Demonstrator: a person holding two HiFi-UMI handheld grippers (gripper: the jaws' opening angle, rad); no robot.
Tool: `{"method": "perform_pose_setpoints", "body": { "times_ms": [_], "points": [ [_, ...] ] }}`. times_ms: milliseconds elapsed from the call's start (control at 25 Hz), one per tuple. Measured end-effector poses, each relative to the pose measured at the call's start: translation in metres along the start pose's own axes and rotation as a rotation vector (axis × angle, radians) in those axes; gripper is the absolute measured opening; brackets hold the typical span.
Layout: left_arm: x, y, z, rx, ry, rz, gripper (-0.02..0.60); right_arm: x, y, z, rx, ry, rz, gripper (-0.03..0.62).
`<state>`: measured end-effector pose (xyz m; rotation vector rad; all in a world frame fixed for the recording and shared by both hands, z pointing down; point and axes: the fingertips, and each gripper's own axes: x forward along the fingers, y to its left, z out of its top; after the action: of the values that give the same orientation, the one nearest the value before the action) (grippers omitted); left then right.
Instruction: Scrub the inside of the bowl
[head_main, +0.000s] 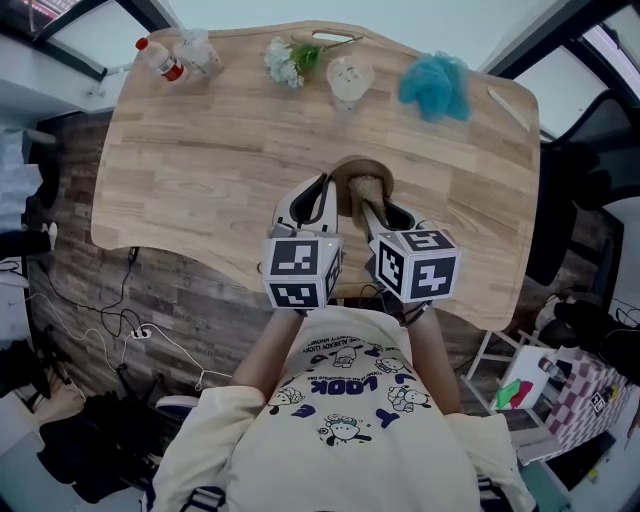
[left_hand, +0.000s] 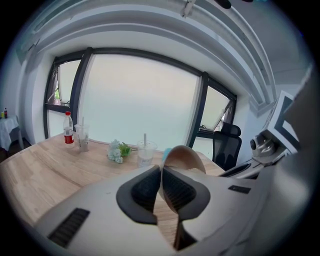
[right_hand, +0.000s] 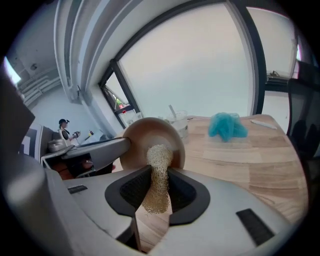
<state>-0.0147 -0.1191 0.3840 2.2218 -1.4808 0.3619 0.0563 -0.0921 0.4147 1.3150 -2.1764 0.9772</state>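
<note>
A brown wooden bowl (head_main: 350, 172) stands tipped on its side near the table's front edge. My left gripper (head_main: 324, 198) is shut on its rim, and in the left gripper view the thin bowl wall (left_hand: 185, 159) runs between the pads of that gripper (left_hand: 161, 186). My right gripper (head_main: 384, 212) is shut on a tan loofah scrubber (head_main: 366, 190). In the right gripper view the loofah (right_hand: 159, 170) sticks out of the gripper (right_hand: 156, 194) and its tip rests against the inside of the bowl (right_hand: 145, 137).
Along the far side of the wooden table (head_main: 210, 160) stand a red-capped bottle (head_main: 158, 57), a plastic cup (head_main: 198, 52), a small bunch of flowers (head_main: 290, 60), a clear cup (head_main: 349, 82), a blue bath puff (head_main: 435, 85) and a wooden stick (head_main: 508, 105). An office chair (left_hand: 227, 145) stands at the right.
</note>
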Motion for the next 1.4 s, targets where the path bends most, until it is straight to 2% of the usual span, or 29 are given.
{"method": "perform_pose_setpoints", "body": {
  "times_ms": [280,480,800,1120,1240,1400],
  "points": [
    [-0.001,-0.005,-0.004,0.006,0.009,-0.009,0.048,-0.010,-0.019,0.012,-0.140,-0.017,-0.129,0.094],
    [0.003,-0.009,-0.007,-0.002,0.021,-0.030,0.047,-0.013,-0.015,0.025,-0.276,-0.053,-0.200,0.094],
    [0.004,-0.019,-0.007,0.007,0.029,-0.061,0.043,-0.016,0.010,0.038,-0.322,-0.120,-0.115,0.094],
    [-0.002,-0.026,0.009,0.066,-0.013,-0.081,0.043,-0.008,0.023,0.029,-0.465,-0.057,-0.104,0.094],
    [-0.002,-0.026,0.011,0.090,-0.019,-0.076,0.043,-0.005,0.024,0.025,-0.456,-0.030,-0.080,0.094],
    [-0.003,-0.025,0.006,0.075,-0.004,-0.082,0.043,-0.001,0.018,0.017,-0.399,0.031,-0.062,0.094]
  ]
}}
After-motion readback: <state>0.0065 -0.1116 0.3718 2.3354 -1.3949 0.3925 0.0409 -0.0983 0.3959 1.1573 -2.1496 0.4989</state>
